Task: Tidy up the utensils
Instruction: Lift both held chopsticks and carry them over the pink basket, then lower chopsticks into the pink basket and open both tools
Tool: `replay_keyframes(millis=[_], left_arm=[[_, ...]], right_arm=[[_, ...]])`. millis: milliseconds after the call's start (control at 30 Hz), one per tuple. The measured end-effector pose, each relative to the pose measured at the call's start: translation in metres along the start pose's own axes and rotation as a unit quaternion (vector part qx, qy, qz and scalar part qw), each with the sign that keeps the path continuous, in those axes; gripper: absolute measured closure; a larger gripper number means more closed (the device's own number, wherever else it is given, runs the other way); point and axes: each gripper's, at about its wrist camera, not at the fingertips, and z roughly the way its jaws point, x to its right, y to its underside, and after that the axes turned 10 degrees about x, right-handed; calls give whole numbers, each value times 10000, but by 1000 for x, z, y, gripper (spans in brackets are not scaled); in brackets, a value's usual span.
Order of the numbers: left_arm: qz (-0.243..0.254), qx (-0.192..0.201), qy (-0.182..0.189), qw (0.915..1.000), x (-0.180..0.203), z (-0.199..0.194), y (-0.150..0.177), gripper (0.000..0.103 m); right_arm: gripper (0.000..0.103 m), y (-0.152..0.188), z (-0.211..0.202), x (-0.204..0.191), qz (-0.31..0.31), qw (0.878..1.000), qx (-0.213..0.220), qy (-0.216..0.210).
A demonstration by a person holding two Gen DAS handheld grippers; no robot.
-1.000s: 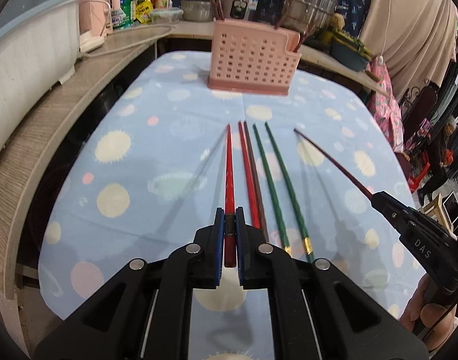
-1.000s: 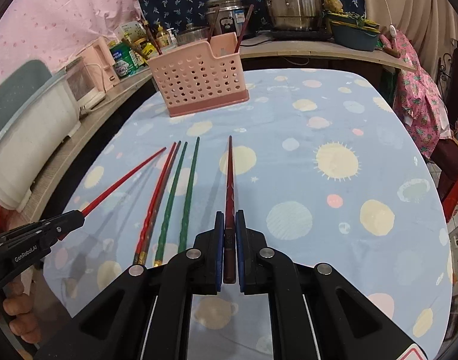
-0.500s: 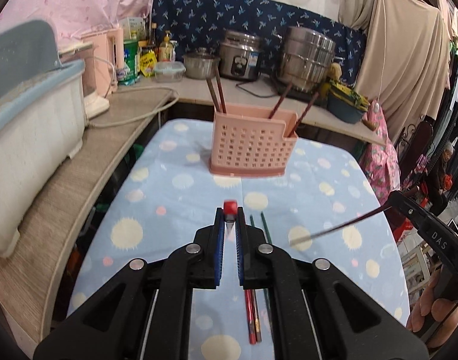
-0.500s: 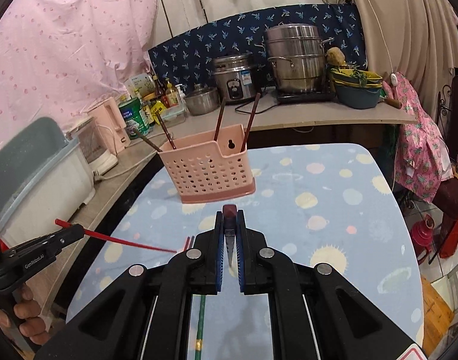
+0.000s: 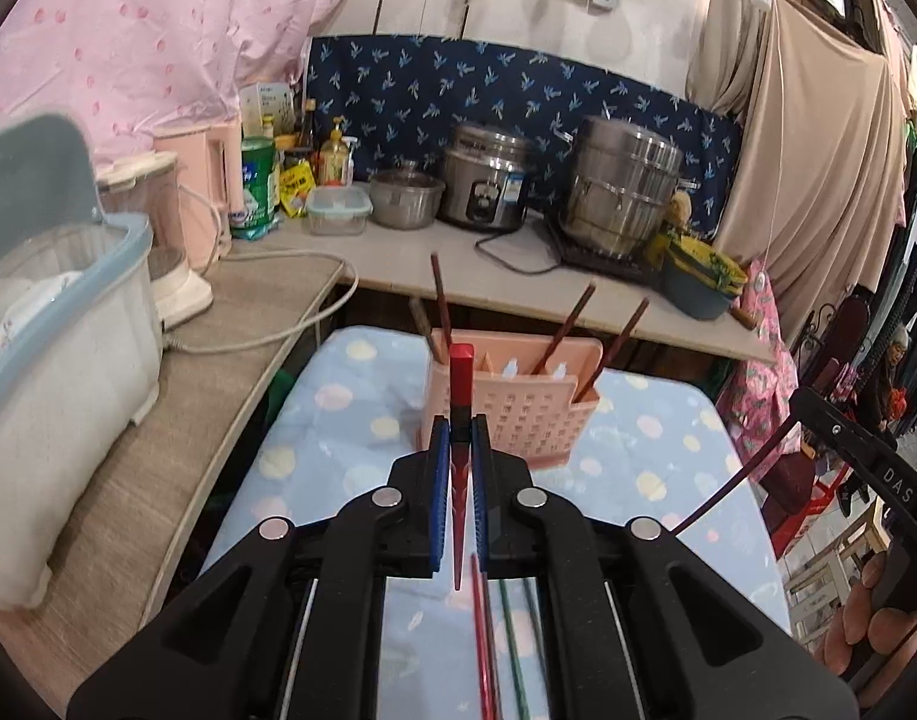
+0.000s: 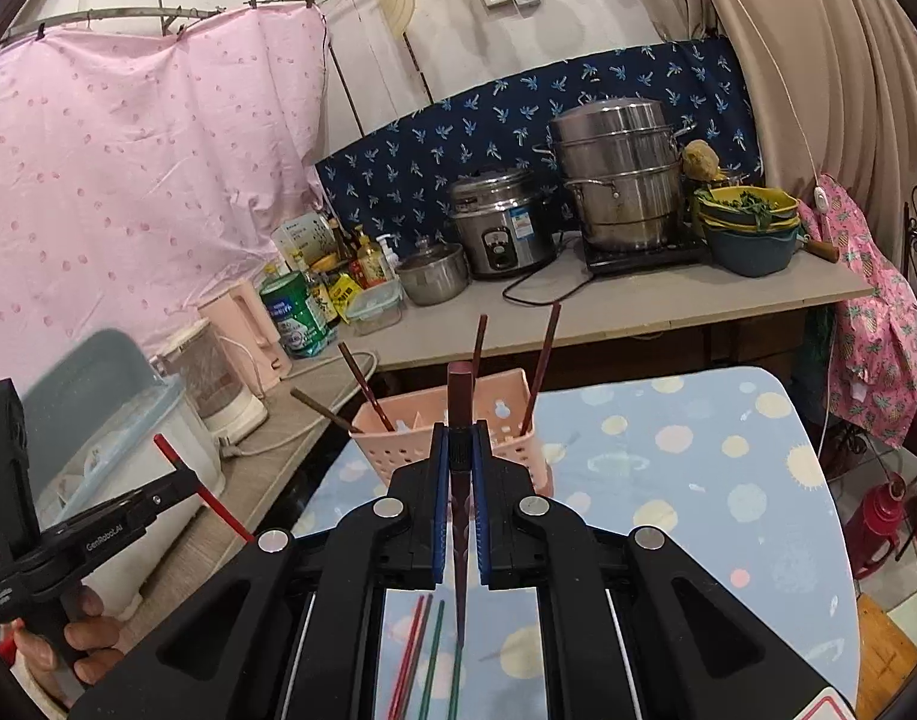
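Left wrist view: your left gripper point(image 5: 456, 432) clamped tight on red chopstick point(image 5: 460, 378), butt end up, tip pointing down, so it can likely drop point-first into pink holder point(image 5: 518, 414) at frame centre. Spare chopsticks point(image 5: 506, 642) lie on spotted blue tablecloth point(image 5: 338, 444), bottom centre.

Right wrist view: your right gripper point(image 6: 456, 450) pinched closed on dark maroon chopstick point(image 6: 458, 402), same upright hold, pink holder just beyond. Cluttered counter point(image 6: 638, 300) with steel pots point(image 6: 620, 180) behind; pink curtain point(image 6: 128, 150) upper left.
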Motion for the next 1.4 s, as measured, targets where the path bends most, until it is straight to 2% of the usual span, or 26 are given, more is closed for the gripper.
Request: replay_keyframes(millis=[333,567,700,1033,1300,1400], left_arm=[[-91,828,58,9965,16,23,-86,96],[-80,1071,-36,9942,18,57,-113,96],[-131,950,-106,9953,13,79,-108,96],[-164,492,-265,9983,-4,128,-77,96],[-200,295,-351,9987,-10,142,-61,96],[-181,254,-355,9989,-11,142,-57,93]], right_arm=[[96,-79,53,-19,24,9978,630,-212],[96,-97,103,-21,117,9975,659,-243],[96,-88,130,-17,163,9985,477,-207],[96,-40,176,-5,104,9999,-100,-24],[95,-26,183,-6,-15,9997,-249,23],[92,-27,178,-6,13,9999,-155,40]])
